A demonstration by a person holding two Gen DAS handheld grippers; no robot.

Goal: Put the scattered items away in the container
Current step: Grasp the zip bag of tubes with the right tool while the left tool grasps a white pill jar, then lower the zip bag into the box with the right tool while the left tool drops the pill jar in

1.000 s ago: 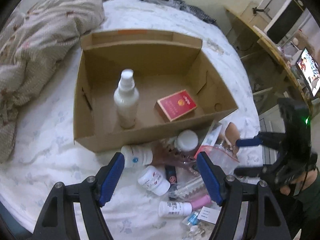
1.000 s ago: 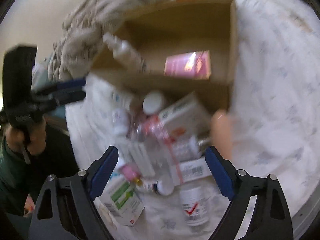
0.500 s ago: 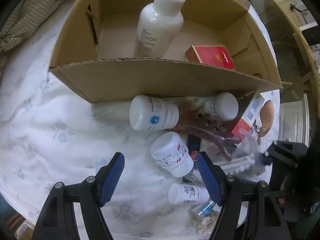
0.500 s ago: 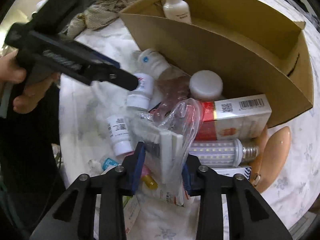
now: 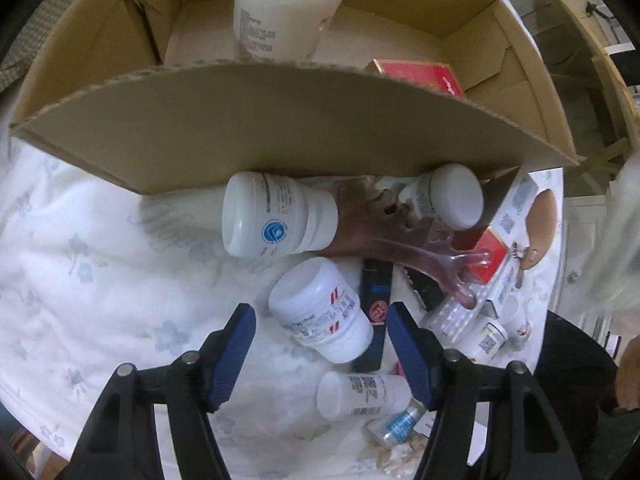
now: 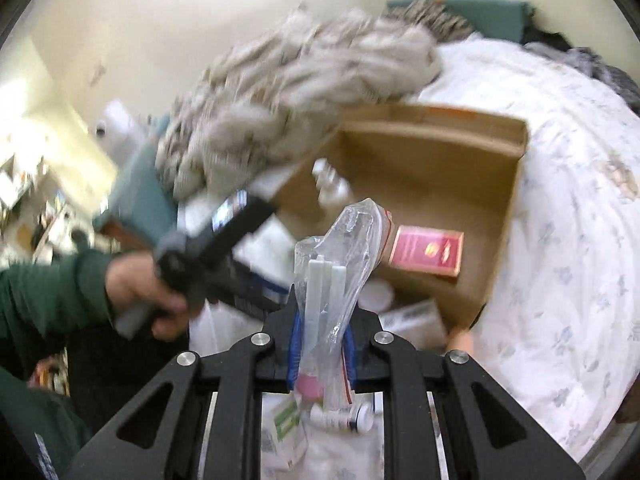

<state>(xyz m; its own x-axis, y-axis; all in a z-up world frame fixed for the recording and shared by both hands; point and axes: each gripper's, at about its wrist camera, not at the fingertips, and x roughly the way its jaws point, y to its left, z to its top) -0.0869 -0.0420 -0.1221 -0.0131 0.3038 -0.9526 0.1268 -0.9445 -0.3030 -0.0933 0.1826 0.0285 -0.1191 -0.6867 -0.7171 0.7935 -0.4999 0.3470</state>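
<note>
Between the blue pads of the right gripper [image 6: 321, 354] sits a clear plastic bag [image 6: 340, 264] with white sticks inside, pinched low down with the jaws nearly together, its top standing loose above them and over the near edge of the cardboard box [image 6: 516, 184]. The grip looks to be on thin film alone, so the sticks could slide out or the bag could slip free before it clears the box wall; the blur in this view suggests quick motion, which would add to that risk. The left gripper [image 5: 320, 332] stands wide apart and holds nothing, its pads flanking a white pill bottle with red marks [image 5: 320, 316] lying on the bedsheet [image 5: 100, 280] just outside the box. Closing there may go wrong: the round bottle could roll, or the right-hand pad could catch the dark flat packet [image 5: 374, 292] touching it. Already inside the box are a white spray bottle [image 5: 286, 4] and a red carton [image 5: 420, 76].
</note>
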